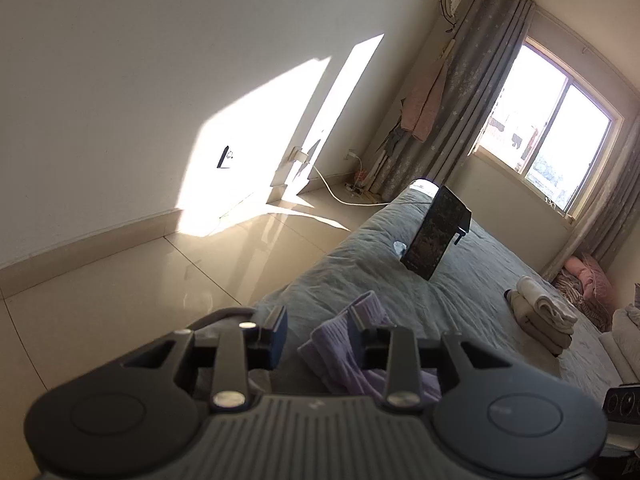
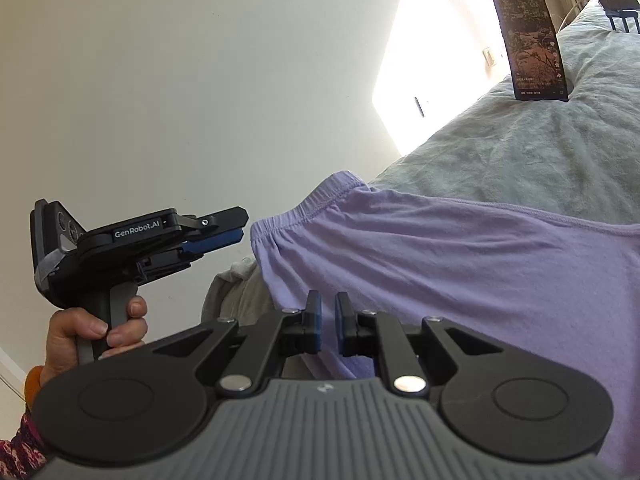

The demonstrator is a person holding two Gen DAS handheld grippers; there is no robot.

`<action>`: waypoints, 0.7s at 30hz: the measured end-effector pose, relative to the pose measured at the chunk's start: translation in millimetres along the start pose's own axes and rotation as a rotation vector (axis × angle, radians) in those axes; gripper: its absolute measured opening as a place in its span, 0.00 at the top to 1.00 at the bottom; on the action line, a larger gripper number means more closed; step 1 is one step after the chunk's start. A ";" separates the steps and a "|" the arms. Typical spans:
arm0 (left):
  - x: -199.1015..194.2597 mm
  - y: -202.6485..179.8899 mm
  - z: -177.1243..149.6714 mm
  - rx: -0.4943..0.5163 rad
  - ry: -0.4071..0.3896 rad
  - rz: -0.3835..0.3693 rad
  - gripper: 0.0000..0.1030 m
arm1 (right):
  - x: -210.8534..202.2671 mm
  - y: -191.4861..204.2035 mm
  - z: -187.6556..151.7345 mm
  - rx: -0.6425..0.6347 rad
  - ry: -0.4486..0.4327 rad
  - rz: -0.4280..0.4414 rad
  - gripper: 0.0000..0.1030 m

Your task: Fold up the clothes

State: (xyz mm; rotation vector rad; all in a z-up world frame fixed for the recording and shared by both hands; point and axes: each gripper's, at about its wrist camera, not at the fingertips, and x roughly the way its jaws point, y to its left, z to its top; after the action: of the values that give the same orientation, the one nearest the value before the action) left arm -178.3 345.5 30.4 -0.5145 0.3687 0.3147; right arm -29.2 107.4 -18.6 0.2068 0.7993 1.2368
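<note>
A lilac garment point(image 2: 460, 264) lies spread on the grey bedspread point(image 2: 520, 148), its elastic waistband toward the bed's edge. In the left wrist view a bunched part of it point(image 1: 340, 344) sits between the fingers. My left gripper point(image 1: 320, 332) is open and holds nothing; it also shows in the right wrist view point(image 2: 224, 226), held in the air to the left of the waistband. My right gripper point(image 2: 328, 320) is nearly shut, with a narrow gap between its blue pads point(image 2: 316, 320), over the garment's near edge. I cannot tell if cloth is pinched.
A phone point(image 1: 434, 236) stands propped on the bed; it also shows in the right wrist view point(image 2: 530, 40). A stack of folded pale clothes point(image 1: 544, 316) lies at the bed's right. Tiled floor point(image 1: 120, 280), wall, cable point(image 1: 340, 196), curtains and window lie beyond.
</note>
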 end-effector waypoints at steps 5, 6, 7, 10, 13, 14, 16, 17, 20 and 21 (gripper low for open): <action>5.5 -22.0 -4.4 0.086 0.023 -0.115 0.64 | 1.7 1.1 -11.4 -0.002 0.011 0.002 0.86; 9.2 -25.5 -7.3 0.104 0.038 -0.138 0.64 | 0.6 1.9 -11.4 -0.006 0.011 0.004 0.86; 14.1 -27.3 -10.9 0.116 0.055 -0.150 0.64 | -0.6 2.7 -11.4 -0.010 0.012 0.006 0.86; 31.1 -24.1 -21.6 0.128 0.101 -0.086 0.64 | -8.4 2.6 -11.8 -0.018 0.013 0.000 0.86; 37.1 -9.8 -29.6 0.105 0.095 -0.069 0.79 | -17.1 -4.4 -12.9 -0.008 0.008 -0.013 0.86; 36.1 -6.4 -30.1 0.088 0.091 -0.079 0.79 | -20.8 -7.1 -13.4 -0.003 0.005 -0.018 0.86; 32.6 -6.7 -29.3 0.066 0.089 -0.098 0.76 | -28.4 -12.3 -13.7 0.009 0.000 -0.026 0.86; 30.3 -8.9 -28.4 0.059 0.090 -0.106 0.70 | -32.1 -14.6 -13.5 0.013 -0.002 -0.031 0.86; 25.6 -24.3 -26.5 0.090 0.083 -0.112 0.61 | -43.2 -19.5 -12.5 0.012 -0.006 -0.063 0.84; 24.7 -30.7 -26.0 0.107 0.081 -0.115 0.60 | -47.4 -21.2 -12.3 0.012 -0.007 -0.076 0.83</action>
State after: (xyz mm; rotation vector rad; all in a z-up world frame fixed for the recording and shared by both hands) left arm -151.5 311.2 11.9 -0.4427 0.4306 0.1618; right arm -25.9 54.1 -18.7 0.1890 0.8020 1.1595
